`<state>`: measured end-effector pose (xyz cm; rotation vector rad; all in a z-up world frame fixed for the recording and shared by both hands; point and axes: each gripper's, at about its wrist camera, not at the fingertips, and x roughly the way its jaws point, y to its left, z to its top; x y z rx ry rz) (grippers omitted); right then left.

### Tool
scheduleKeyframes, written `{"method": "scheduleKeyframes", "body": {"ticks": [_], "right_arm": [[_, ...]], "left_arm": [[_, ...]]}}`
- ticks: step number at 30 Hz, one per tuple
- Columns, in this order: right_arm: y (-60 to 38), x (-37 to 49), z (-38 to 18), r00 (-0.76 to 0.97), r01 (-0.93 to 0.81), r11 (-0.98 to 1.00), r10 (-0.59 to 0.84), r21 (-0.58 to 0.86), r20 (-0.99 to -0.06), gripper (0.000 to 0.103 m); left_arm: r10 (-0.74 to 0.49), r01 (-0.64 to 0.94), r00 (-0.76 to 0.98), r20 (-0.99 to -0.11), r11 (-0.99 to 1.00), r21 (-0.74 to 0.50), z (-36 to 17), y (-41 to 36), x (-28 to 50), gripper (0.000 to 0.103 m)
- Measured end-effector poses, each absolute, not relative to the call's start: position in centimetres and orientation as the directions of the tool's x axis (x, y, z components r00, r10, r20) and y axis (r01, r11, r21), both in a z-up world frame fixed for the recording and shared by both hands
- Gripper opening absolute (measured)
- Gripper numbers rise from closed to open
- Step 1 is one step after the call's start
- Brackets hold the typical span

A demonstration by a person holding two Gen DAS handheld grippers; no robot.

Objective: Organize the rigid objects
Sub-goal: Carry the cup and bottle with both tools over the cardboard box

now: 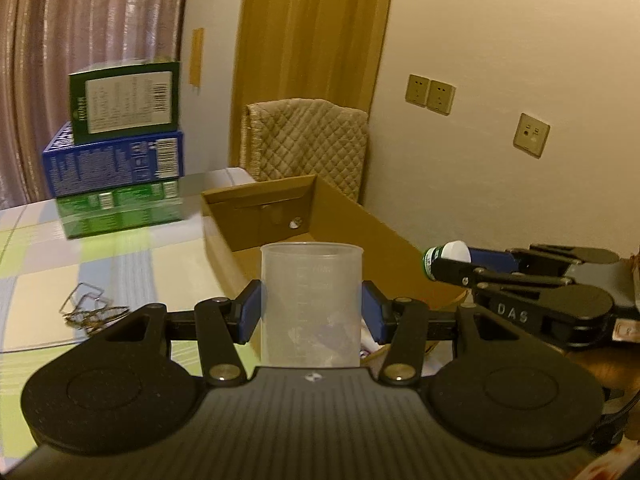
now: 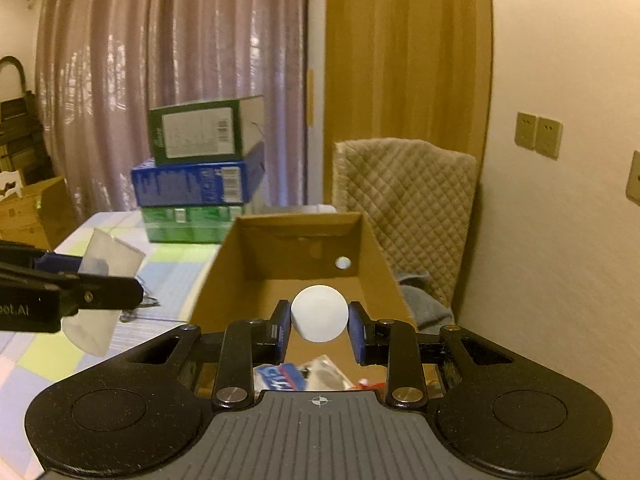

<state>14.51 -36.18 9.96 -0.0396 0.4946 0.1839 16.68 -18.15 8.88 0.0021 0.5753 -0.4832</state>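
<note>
Translucent plastic, the measuring cup [image 1: 311, 304] is being pinched upright by the left gripper [image 1: 311, 312] beside the cardboard box [image 1: 360, 220] while the right gripper [image 2: 319, 330] is clamping a white-capped bottle [image 2: 319, 313] above it, so both are best lowered onto bare box floor before release.

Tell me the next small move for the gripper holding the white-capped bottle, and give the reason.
Probably carry it a little further forward and lower it into the cardboard box. The right gripper is clamped on the bottle above the box's near end, whose open floor lies just ahead.
</note>
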Motion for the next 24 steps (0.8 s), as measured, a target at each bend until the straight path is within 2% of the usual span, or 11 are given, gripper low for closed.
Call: {"method": "scheduleKeyframes", "body": {"ticks": [24], "right_arm": [[-40.9,20.6,7.1,0.819,-0.137,0.988,0.156,0.077,-0.551,0.027]], "left_arm": [[-0.423,0.454,0.665,-0.615,0.883,-0.116,4.8,-23.5,23.8,0.047]]}}
